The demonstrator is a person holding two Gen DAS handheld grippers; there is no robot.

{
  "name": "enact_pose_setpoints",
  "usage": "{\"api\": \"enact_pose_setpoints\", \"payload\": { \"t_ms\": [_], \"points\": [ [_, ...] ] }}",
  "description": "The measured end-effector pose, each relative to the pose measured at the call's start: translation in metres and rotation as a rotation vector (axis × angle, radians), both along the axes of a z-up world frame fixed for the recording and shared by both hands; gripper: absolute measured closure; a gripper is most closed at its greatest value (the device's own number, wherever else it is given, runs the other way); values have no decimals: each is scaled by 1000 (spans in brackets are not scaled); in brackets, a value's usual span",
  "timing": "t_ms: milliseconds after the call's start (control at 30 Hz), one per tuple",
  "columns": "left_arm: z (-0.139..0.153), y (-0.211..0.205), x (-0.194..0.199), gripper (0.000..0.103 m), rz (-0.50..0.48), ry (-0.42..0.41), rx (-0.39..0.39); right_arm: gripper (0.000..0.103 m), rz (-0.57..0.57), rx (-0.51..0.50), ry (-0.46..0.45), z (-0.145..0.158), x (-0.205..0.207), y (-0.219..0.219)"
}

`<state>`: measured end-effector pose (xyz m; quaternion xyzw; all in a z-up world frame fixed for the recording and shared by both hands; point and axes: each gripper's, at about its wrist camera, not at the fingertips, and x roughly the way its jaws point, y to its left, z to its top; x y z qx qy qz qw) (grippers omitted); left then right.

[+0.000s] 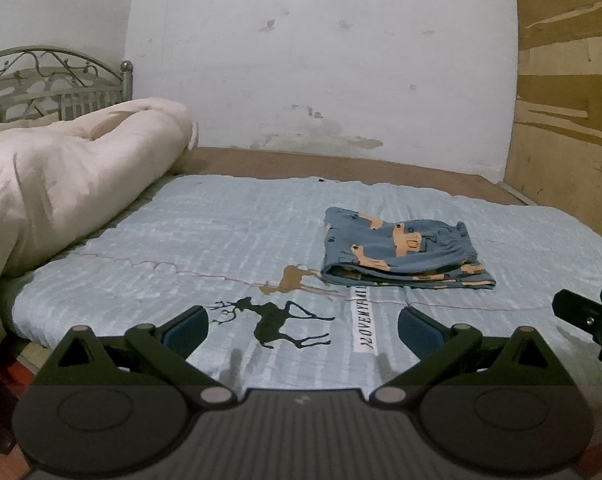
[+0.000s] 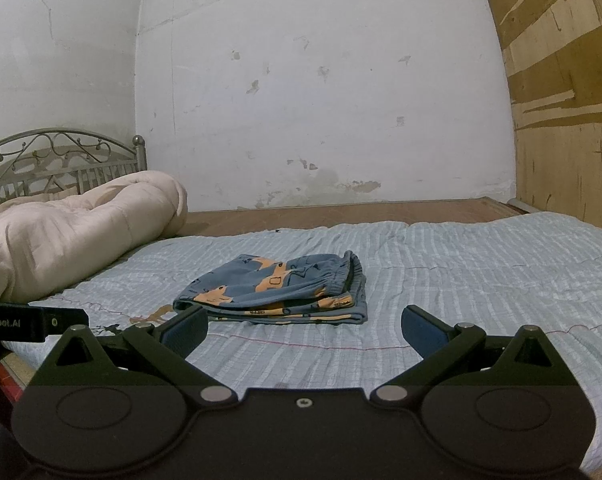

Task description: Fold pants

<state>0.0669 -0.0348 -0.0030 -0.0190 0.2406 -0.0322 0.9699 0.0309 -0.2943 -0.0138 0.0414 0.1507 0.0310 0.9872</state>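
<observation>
- Bed (image 2: 481, 264) fills both views, spread with a pale blue sheet (image 1: 205, 240) of crinkled, ribbed cloth; a thin red stitched line crosses it from side to side.
- Room: a white plaster wall (image 2: 321, 100) behind the bed, stained and chipped low down; a brown wood panel (image 2: 573, 120) on the right with patches of its face peeled off.
- Brown wood of the bed frame shows as a strip between sheet and wall.
- One metal headboard (image 2: 61, 160) with scrolled wirework stands at the far left.
- One cream quilt (image 1: 69, 184), puffy and rolled into a long bundle, lies along the left side of the bed, against the headboard.
- Two deer are printed on the sheet: one black (image 1: 277, 320), one tan (image 1: 293, 280), with a white label of dark letters (image 1: 363, 320) just beside them.
- One pair of pants (image 2: 277, 292), blue soft cloth with orange shapes, lies folded into a flat, roughly square stack near the middle of the sheet; its gathered elastic waistband is at the right end, and the layered fold edges face the cameras.
- Left tool (image 1: 303, 330): black linkage arms with blue pads, jaws spread wide, nothing between them, hanging over the near edge of the bed, apart from the pants.
- Right tool (image 2: 305, 328): same build, jaws likewise spread wide and bare, pointing at the pants from just short of them.
- Each tool shows at the edge of the other's view.
</observation>
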Motion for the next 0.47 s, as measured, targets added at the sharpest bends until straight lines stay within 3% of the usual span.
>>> {"api": "enact_pose_setpoints", "payload": {
  "t_ms": [467],
  "points": [
    [0,2,-1,1,6,-5,5,1,6,3,3,0,-1,2]
  ]
}}
